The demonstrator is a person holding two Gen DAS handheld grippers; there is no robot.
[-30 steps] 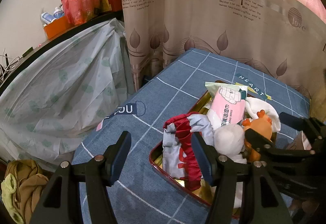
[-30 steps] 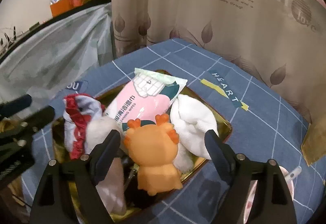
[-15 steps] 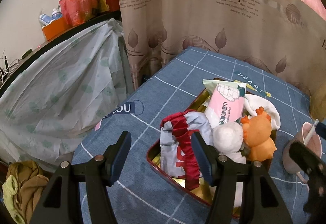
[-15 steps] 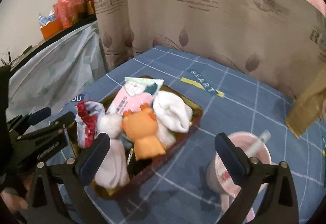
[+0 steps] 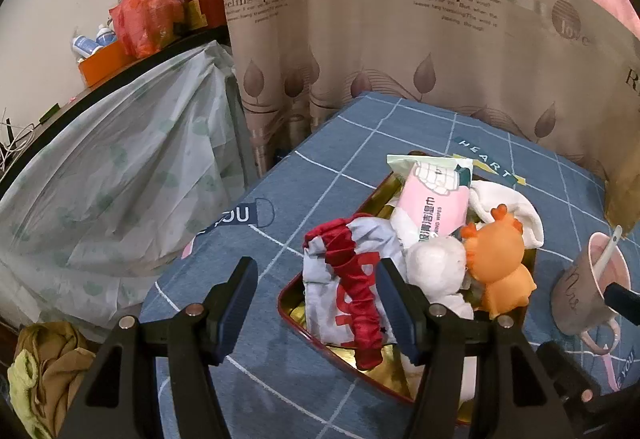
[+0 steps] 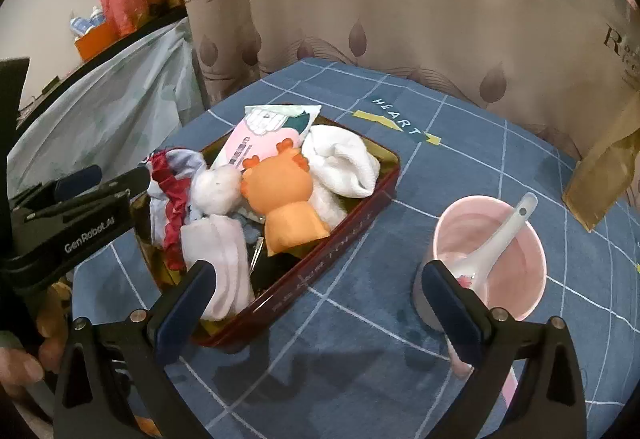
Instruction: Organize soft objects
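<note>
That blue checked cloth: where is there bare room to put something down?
Bare cloth lies between the red tray and the pink mug, and behind both toward the curtain. The tray itself is packed.

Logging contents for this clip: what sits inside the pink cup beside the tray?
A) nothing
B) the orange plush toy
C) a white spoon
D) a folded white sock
C: the right wrist view shows a white spoon leaning inside the pink cup, while the orange plush toy lies in the tray.

Orange plush toy [image 6: 285, 195], pink mug [image 6: 490, 253], blue tablecloth [image 6: 460, 167] (white grid lines), white towel [image 6: 340, 159]
</note>
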